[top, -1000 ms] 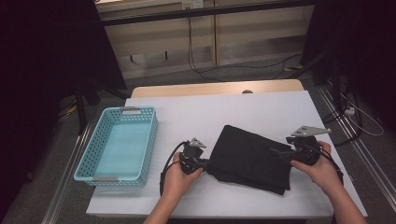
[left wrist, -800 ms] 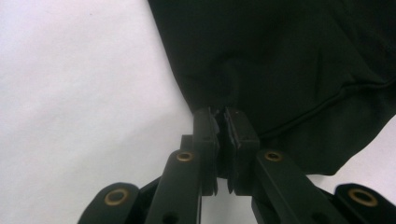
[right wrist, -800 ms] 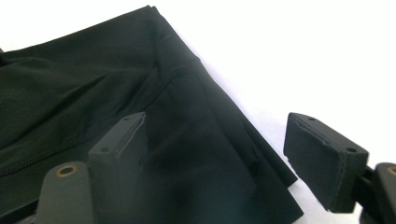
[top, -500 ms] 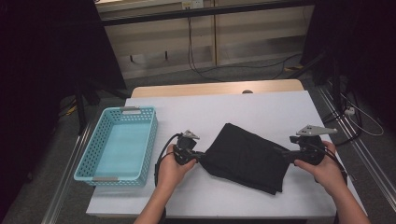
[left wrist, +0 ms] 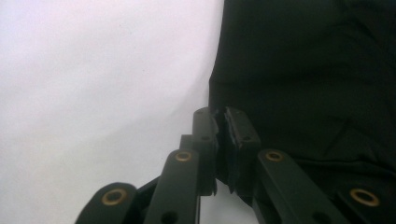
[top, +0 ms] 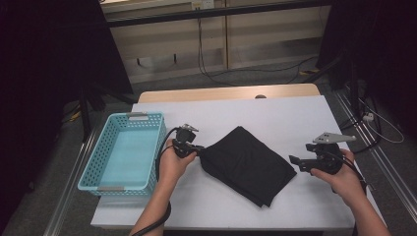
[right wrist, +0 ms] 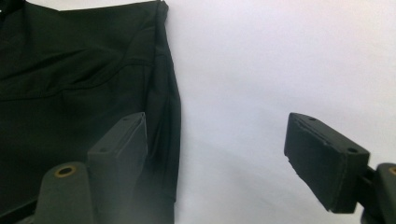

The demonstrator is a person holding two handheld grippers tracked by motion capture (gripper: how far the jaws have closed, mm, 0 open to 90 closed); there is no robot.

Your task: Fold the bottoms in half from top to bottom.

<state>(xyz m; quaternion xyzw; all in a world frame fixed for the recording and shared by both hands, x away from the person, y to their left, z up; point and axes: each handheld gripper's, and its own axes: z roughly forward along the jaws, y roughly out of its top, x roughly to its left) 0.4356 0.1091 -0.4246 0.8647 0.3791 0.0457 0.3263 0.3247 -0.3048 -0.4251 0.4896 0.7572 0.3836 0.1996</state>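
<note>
Top view: the folded black cloth [top: 248,164] lay at the centre of the white table [top: 275,113]. My left gripper [top: 195,150], at the cloth's nine o'clock corner, had its jaws pressed together, pinching the cloth's edge. My right gripper [top: 295,163], just beside the three o'clock corner, was spread, holding nothing. The blue basket [top: 98,169] stood farther out at nine o'clock.

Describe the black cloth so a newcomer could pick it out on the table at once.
Start at the white table and find the blue basket on its left side. Just right of it lies the black cloth, folded flat, set cornerwise. It is the table's one dark, soft thing, and the left gripper pinches its corner.
</note>
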